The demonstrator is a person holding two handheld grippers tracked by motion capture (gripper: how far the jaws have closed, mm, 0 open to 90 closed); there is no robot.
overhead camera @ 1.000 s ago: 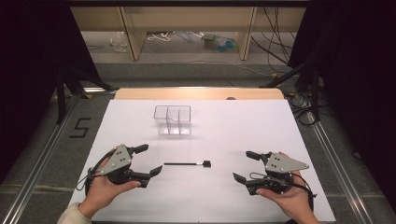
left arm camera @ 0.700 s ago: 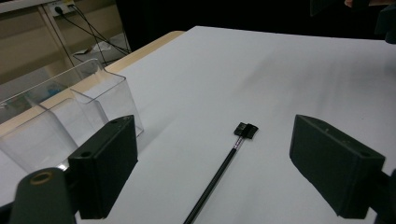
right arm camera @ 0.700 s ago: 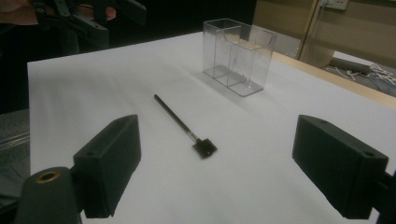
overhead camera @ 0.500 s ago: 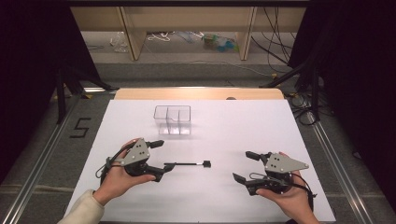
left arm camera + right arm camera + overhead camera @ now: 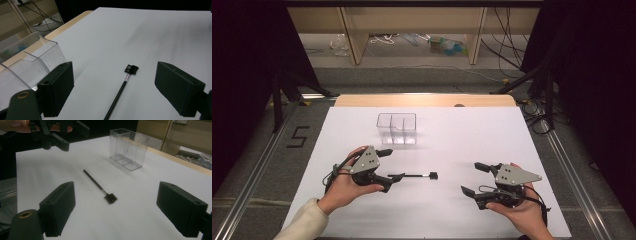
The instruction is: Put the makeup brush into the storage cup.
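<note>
- Brush (image 5: 419, 175) lies flat on the white table (image 5: 512, 140), near of the clear divided box (image 5: 396, 128).
- My left gripper (image 5: 389, 164) gapes empty around its handle end.
- My right gripper (image 5: 474, 178) is wide open, empty, well right.

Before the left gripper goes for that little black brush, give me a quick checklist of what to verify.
1. Left gripper jaws open: ok, wide apart in the left gripper view.
2. Brush lined up between the jaws: ok, handle end runs toward the gripper.
3. Brush free of other things: ok, lying flat and alone on the white table.
4. Clear organizer out of the path: ok, beyond the brush, apart from it.
5. Right gripper out of the way: ok, off to the side, jaws open.
6. Contact with the brush: cannot tell.
</note>
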